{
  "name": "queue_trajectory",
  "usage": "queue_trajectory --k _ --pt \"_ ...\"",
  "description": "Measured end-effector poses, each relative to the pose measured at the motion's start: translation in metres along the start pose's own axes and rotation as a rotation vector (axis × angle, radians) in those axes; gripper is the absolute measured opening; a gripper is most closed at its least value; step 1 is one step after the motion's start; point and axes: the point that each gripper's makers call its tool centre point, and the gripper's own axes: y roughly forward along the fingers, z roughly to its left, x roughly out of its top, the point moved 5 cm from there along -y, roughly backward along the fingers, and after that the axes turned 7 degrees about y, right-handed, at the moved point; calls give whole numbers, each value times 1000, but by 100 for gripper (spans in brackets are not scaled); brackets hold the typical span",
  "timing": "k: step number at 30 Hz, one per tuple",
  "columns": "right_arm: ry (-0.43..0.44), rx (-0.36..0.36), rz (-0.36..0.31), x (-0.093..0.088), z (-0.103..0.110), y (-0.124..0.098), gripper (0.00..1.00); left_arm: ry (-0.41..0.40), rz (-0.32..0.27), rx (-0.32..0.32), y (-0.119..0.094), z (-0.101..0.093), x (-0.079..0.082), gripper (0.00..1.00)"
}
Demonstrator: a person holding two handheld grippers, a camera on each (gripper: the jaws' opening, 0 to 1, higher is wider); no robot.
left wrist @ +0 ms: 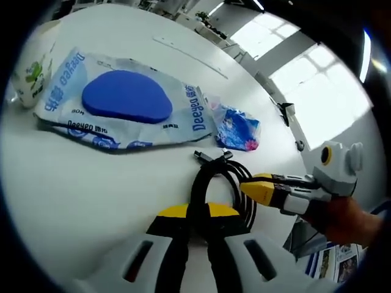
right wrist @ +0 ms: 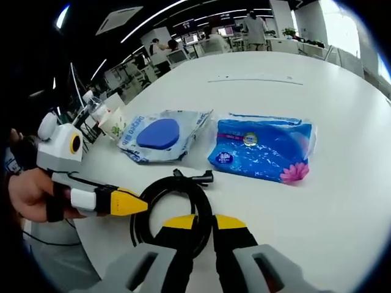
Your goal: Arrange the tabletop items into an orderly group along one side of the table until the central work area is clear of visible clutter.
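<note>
White tabletop (left wrist: 73,195). Coiled black cable (left wrist: 219,183) is lying near table edge, plug ends seen at far side of coil, toward the packs.

Left gripper view: left gripper (left wrist: 197,223) is seen at bottom, yellow-tipped jaws closed w/ the cable loop pinched between them. Right gripper (left wrist: 261,189) is seen coming in from the right, held by a person's hand (left wrist: 345,223); its yellow tip is at the coil's right side, touching or just beside the cable. Beyond the coil, a flat wet-wipes pack (left wrist: 122,104) w/ blue oval lid and "Deeyeo" print is lying on the table; small blue tissue pack (left wrist: 237,128) just to its right, near but apart. A white-green pack (left wrist: 27,67) is seen at far left, partly cut off, next to the wipes pack.

Right gripper view: right gripper (right wrist: 204,229) at bottom, jaws nearly together around the cable (right wrist: 174,201) strand, so gripped. Left gripper (right wrist: 122,202) enters from left w/ hand (right wrist: 30,195) behind it, yellow tip at coil's left side. Wipes pack (right wrist: 160,135) is beyond the coil, blue tissue pack (right wrist: 263,149) to its right, well clear of cable. Desks, monitors and people are seen in bkgd, blurred.
</note>
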Motion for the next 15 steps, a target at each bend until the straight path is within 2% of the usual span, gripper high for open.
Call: queue_trajectory --k 8,15 --pt "4 -15 -7 1 0 -2 12 -4 -9 -16 -2 0 3 12" --pt "-2 -18 -20 10 -3 -2 12 22 -26 -15 -10 3 10 13"
